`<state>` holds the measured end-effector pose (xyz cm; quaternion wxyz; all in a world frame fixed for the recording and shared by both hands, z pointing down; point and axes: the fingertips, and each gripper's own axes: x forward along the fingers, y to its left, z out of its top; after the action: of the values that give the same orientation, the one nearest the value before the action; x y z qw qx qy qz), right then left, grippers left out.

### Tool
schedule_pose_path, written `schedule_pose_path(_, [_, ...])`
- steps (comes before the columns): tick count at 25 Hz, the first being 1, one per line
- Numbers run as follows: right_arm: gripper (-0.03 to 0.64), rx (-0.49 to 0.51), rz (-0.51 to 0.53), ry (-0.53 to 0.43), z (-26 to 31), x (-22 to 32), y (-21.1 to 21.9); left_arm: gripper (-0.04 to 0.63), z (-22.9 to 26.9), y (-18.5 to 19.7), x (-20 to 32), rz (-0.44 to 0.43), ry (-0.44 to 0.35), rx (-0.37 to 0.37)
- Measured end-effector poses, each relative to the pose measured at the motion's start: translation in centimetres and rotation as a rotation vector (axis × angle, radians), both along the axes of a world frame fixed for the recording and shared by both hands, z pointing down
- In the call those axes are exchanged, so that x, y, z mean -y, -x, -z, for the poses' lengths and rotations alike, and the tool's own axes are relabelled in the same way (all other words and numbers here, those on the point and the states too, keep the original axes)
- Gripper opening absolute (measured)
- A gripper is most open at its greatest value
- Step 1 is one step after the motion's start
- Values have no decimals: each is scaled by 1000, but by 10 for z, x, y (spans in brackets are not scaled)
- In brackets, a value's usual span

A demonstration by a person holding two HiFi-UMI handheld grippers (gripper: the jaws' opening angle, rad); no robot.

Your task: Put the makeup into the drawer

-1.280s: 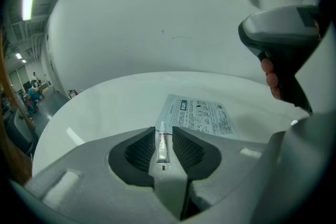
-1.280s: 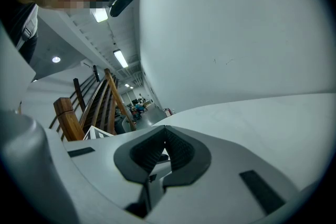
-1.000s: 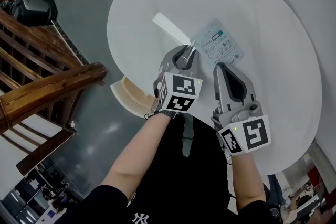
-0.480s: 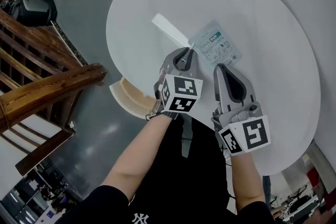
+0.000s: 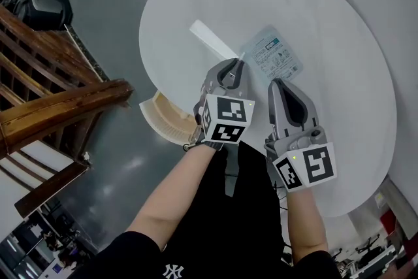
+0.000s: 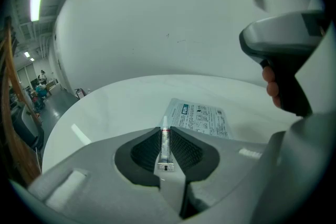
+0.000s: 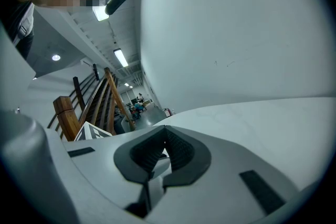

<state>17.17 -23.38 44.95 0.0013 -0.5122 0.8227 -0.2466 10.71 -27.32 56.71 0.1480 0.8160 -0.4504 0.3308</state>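
My left gripper is shut on a small white makeup tube, which stands lengthwise between the jaws with its thin tip pointing forward. It hovers over the near edge of the round white table. Just ahead of it a flat printed sachet lies on the table. My right gripper is beside the left one, shut with nothing in it. A beige open drawer juts out under the table's left edge, left of and below the left gripper.
A bright white streak lies on the tabletop left of the sachet. A wooden stair railing runs along the left over the grey floor. The hand holding the right gripper shows in the left gripper view.
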Motion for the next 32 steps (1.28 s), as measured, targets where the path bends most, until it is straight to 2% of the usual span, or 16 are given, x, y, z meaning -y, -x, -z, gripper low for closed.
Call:
schedule_pose_path(14, [15, -17, -4, -36, 27, -30, 41, 64, 48, 35, -38, 36, -55, -108])
schedule_pose_path(32, [15, -16, 26, -92, 51, -82, 119, 64, 95, 115, -96, 83, -123, -151])
